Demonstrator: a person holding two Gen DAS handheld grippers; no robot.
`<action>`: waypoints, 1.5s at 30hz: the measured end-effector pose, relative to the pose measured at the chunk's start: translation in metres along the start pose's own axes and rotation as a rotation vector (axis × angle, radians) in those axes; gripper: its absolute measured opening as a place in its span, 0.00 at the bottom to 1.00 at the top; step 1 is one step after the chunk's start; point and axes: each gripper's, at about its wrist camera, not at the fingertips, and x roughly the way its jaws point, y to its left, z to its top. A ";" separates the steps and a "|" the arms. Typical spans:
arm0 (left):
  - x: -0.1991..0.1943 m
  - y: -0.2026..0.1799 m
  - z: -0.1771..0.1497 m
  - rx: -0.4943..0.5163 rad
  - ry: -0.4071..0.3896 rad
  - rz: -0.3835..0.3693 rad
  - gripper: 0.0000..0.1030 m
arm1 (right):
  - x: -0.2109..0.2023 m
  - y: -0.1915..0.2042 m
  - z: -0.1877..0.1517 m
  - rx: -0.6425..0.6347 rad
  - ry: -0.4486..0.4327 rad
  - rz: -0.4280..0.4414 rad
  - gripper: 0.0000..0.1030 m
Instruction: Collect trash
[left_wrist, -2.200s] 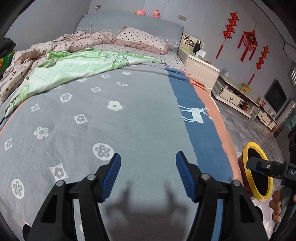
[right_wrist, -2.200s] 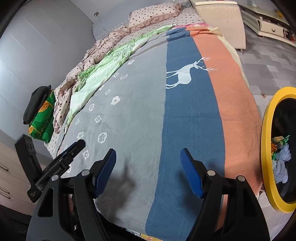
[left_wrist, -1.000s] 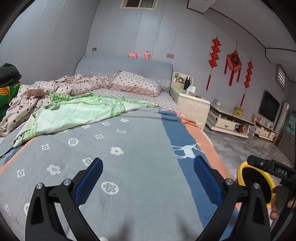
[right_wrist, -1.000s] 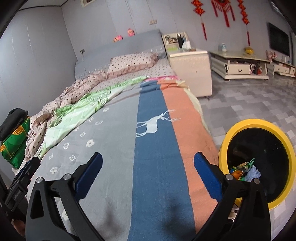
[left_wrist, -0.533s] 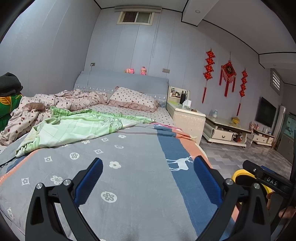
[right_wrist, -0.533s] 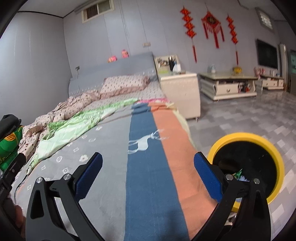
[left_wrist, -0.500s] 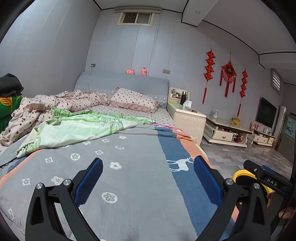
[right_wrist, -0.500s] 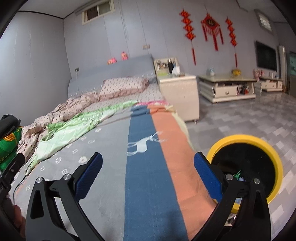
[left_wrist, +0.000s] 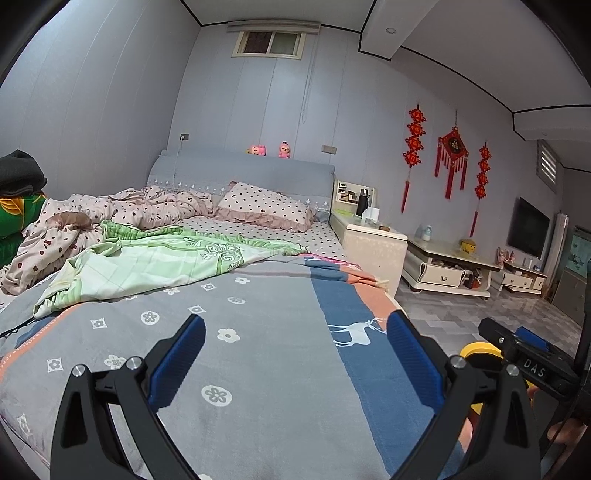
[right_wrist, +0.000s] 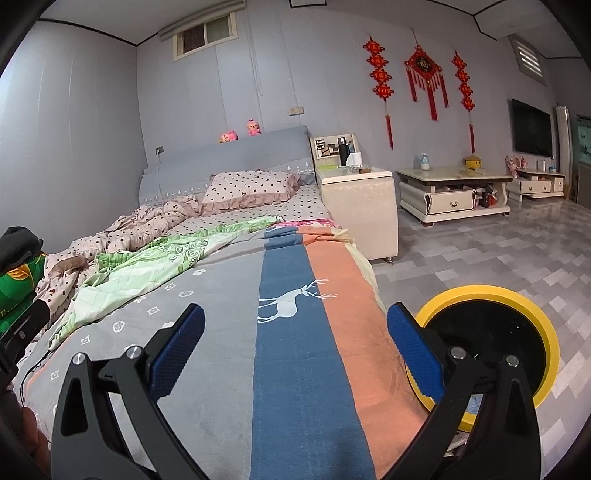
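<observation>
A yellow-rimmed black trash bin (right_wrist: 491, 332) stands on the floor beside the foot of the bed, partly behind my right finger; its contents are hidden from here. In the left wrist view only a sliver of the bin's yellow rim (left_wrist: 480, 349) shows. My left gripper (left_wrist: 295, 354) is open and empty above the grey, blue and orange bedspread (left_wrist: 258, 332). My right gripper (right_wrist: 295, 350) is open too, with nothing between its blue pads, over the bedspread's blue stripe (right_wrist: 291, 332). I see no loose trash on the bed.
A green quilt (left_wrist: 147, 262) and a dotted pink duvet (left_wrist: 129, 210) lie crumpled at the bed's far left. A cream nightstand (right_wrist: 358, 218) stands right of the pillow, then a low table (right_wrist: 454, 192) and a wall TV (right_wrist: 532, 127). Grey tiled floor (right_wrist: 480, 251) spreads right of the bed.
Both grippers have tilted up from looking down at the bedspread to looking level across the room, and their jaws have opened wider. The bin's trash has dropped out of sight.
</observation>
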 end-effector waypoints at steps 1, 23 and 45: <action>0.000 0.001 0.000 -0.002 -0.001 -0.003 0.92 | 0.000 0.000 0.000 0.000 0.001 0.003 0.92; -0.002 0.001 0.002 -0.009 0.004 -0.011 0.92 | -0.003 -0.005 -0.001 0.009 0.003 0.005 0.92; 0.001 0.003 0.000 -0.013 0.010 -0.015 0.92 | -0.002 -0.009 -0.006 0.023 0.015 -0.004 0.92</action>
